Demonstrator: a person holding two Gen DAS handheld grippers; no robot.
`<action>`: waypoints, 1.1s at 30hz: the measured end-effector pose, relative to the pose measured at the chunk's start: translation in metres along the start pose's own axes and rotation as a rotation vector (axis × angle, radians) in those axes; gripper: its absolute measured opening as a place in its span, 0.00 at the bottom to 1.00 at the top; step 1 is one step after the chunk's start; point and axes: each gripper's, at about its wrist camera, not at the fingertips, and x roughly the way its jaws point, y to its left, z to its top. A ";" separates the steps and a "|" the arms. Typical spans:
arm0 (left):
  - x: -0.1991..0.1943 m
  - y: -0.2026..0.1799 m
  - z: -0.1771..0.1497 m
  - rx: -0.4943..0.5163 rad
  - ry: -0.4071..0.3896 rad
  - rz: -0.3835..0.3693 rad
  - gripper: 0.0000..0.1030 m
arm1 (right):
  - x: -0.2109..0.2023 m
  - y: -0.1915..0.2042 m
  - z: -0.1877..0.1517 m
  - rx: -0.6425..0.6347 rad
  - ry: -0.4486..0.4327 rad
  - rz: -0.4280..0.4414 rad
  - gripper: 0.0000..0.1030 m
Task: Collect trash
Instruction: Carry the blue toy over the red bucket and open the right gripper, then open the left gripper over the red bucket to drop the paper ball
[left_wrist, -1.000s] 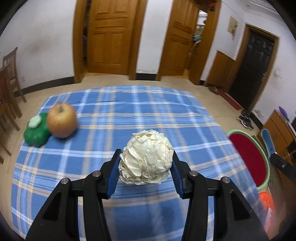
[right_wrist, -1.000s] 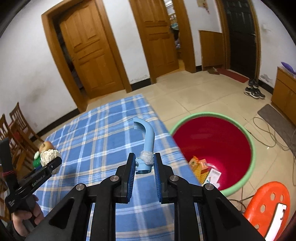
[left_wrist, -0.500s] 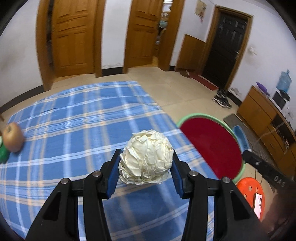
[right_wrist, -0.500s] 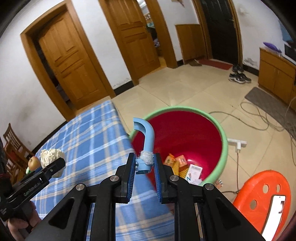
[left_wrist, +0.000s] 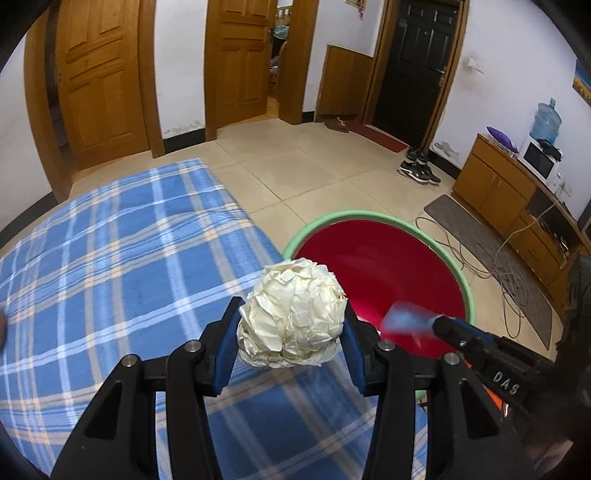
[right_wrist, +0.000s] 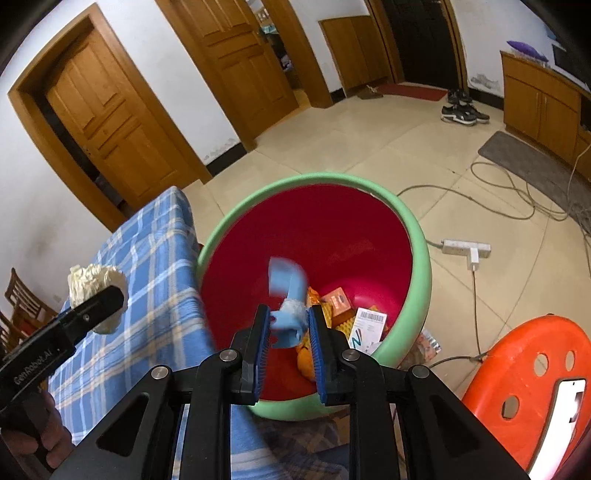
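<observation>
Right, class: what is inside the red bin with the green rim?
Inside the red bin lie orange packets and a barcoded white paper. The blue curved piece between the right hand-held gripper fingers and the near rim hide the rest.

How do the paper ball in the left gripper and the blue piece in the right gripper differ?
The paper ball is cream, round and crumpled; the blue piece is a slim, curved bit, blurred. The paper ball is clamped in the left gripper over the table's edge; the blue piece sits between the parted pads of the right gripper, over the red bin. Both are raised off the table.
</observation>
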 end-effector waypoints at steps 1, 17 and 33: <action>0.003 -0.003 0.001 0.006 0.005 -0.003 0.48 | 0.001 -0.002 0.001 0.006 0.001 0.001 0.24; 0.047 -0.039 0.016 0.058 0.035 -0.069 0.57 | -0.014 -0.026 0.004 0.059 -0.029 -0.032 0.26; 0.006 -0.025 0.009 -0.004 -0.006 -0.029 0.68 | -0.049 -0.002 0.002 -0.020 -0.088 0.007 0.38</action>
